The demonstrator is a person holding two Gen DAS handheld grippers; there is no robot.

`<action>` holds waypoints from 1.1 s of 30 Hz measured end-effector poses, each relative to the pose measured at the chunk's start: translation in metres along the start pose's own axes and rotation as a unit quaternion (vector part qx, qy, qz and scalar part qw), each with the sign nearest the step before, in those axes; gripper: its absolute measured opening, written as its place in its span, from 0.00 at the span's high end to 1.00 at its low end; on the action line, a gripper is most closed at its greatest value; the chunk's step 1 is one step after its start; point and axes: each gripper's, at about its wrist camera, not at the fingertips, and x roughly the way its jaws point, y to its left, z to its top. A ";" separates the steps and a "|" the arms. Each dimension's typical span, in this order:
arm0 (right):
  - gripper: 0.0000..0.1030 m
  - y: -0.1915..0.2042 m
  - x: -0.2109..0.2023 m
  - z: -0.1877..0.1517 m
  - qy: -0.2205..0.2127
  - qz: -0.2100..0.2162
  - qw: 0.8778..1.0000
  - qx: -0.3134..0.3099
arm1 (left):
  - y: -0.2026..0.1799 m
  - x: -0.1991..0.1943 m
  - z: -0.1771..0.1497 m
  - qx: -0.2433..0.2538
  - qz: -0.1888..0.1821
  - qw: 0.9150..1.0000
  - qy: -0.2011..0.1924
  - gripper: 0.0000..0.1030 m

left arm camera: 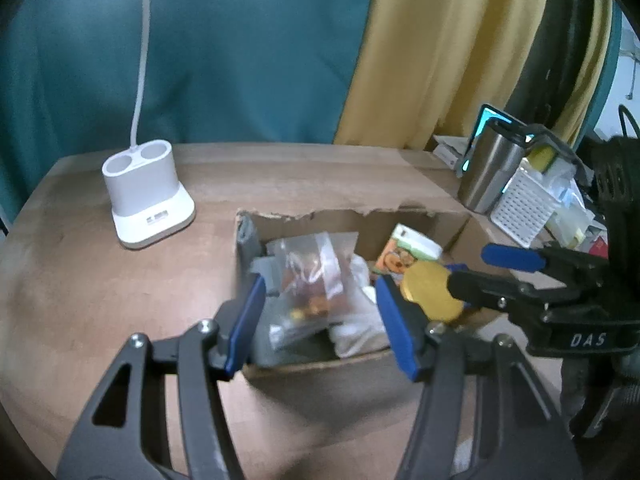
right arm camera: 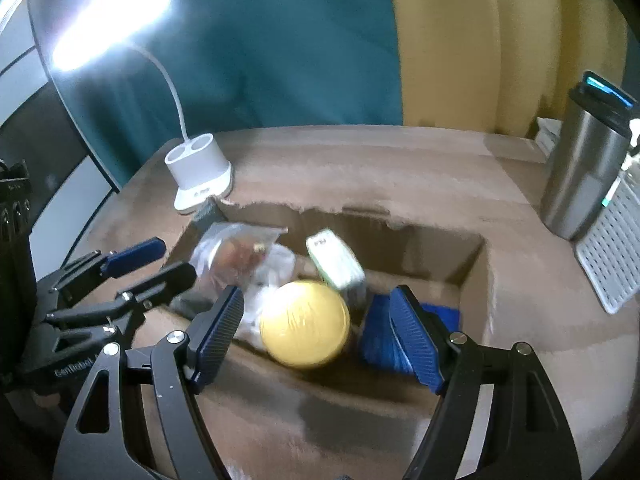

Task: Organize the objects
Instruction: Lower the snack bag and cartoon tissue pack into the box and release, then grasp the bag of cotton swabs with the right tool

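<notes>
An open cardboard box point(left arm camera: 320, 364) sits on the wooden table, also in the right wrist view point(right arm camera: 474, 280). It holds clear plastic bags point(left arm camera: 312, 276), a green-and-orange carton point(left arm camera: 408, 250) and something blue point(right arm camera: 380, 340). A round gold-lidded object point(right arm camera: 304, 326) is between the open fingers of my right gripper point(right arm camera: 316, 334), over the box; it looks free of both pads. It also shows in the left wrist view point(left arm camera: 432, 296). My left gripper point(left arm camera: 320, 328) is open and empty over the box's near left side.
A white lamp base point(left arm camera: 146, 194) with a gooseneck stands at the back left. A steel tumbler point(left arm camera: 490, 170) and a white perforated basket point(left arm camera: 524, 204) stand at the right with clutter. Teal and yellow curtains hang behind the table.
</notes>
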 end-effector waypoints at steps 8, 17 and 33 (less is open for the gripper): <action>0.24 0.001 -0.022 -0.028 -0.004 -0.022 1.000 0.010 | -0.007 -0.020 -0.018 0.007 -0.006 1.000 0.000 0.42; 0.24 0.008 -0.038 -0.057 -0.003 -0.032 0.999 0.016 | -0.011 -0.035 -0.038 0.008 -0.005 1.000 0.004 0.42; 0.24 0.029 -0.052 -0.109 0.016 -0.031 0.999 0.012 | -0.012 -0.063 -0.079 -0.012 -0.013 1.000 0.014 0.29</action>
